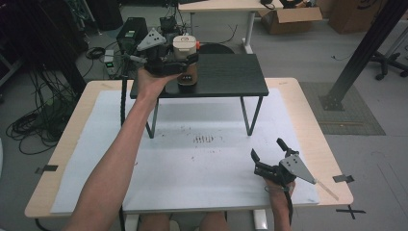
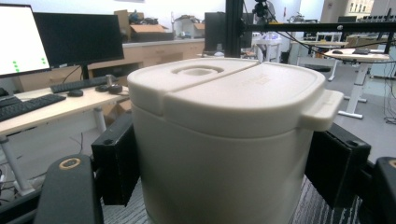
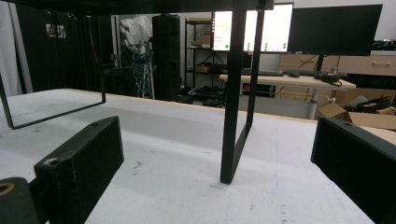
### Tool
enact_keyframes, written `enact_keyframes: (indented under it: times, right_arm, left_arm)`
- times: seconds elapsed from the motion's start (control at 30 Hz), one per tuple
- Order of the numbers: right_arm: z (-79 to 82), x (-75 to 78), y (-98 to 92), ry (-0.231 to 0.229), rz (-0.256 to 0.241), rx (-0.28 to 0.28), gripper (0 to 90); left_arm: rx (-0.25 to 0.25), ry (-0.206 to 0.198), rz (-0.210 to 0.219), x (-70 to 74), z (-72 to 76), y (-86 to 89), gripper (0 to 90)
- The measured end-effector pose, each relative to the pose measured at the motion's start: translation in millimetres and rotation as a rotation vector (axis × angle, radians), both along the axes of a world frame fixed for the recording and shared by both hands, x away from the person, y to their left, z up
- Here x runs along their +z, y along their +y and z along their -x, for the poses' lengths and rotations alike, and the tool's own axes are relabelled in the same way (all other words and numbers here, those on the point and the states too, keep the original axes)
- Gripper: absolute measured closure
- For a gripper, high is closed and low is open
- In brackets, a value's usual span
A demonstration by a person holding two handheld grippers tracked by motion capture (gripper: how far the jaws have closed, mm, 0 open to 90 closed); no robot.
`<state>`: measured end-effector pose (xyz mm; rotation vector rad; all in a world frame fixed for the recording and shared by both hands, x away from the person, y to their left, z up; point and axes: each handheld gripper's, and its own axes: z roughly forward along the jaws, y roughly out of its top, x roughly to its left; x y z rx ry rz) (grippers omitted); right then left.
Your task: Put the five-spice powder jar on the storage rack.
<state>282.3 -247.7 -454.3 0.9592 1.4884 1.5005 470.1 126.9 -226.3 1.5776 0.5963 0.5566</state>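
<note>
The white jar [image 2: 219, 140] stands on the black shelf [image 1: 226, 77], close to the shelf's left front edge. It has a cream lid [image 2: 233, 93] with a round dent on top and a small tab that sticks out on one side. No words can be read on it. In the high view its lower part looks brown.

The left tongs [image 1: 185, 62] hold the jar, one black pad pressed on each side of its body, just under the lid. The person's left arm [image 1: 120, 159] is stretched long and straight across the counter [image 1: 67, 144], with the hand [image 1: 151, 82] up at shelf height.

The black shelf stands on thin black legs [image 3: 236, 93] over a white sheet [image 1: 202, 173] that covers the counter. The right side of the shelf top is bare, so there is room there.

The right tongs [image 1: 268, 150] rest low near the counter's front right corner, well apart from the jar. Their jaws are spread wide and hold nothing. They point at a shelf leg. The white sheet around them is bare, with small dark marks [image 1: 203, 139] in its middle.
</note>
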Motion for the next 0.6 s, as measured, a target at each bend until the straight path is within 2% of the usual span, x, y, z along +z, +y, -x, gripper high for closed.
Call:
enact_keyframes:
  times: [0.37,0.47,0.57,0.6]
  right_arm:
    - [0.2,0.0,0.1,0.001,0.001,0.0,1.9]
    - [0.2,0.0,0.0,0.0,0.001,0.0,1.9]
    - [0.2,0.0,0.1,0.001,0.001,0.0,1.9]
    - [0.2,0.0,0.1,0.0,0.002,0.001,1.9]
  left_arm:
    - [0.008,0.006,0.006,1.0,0.5,0.0,21.8]
    - [0.009,0.009,0.011,1.7,1.0,0.7,19.5]
    - [0.016,0.019,-0.011,1.2,1.7,0.2,16.0]
    - [0.017,0.023,-0.014,1.0,1.8,0.0,12.1]
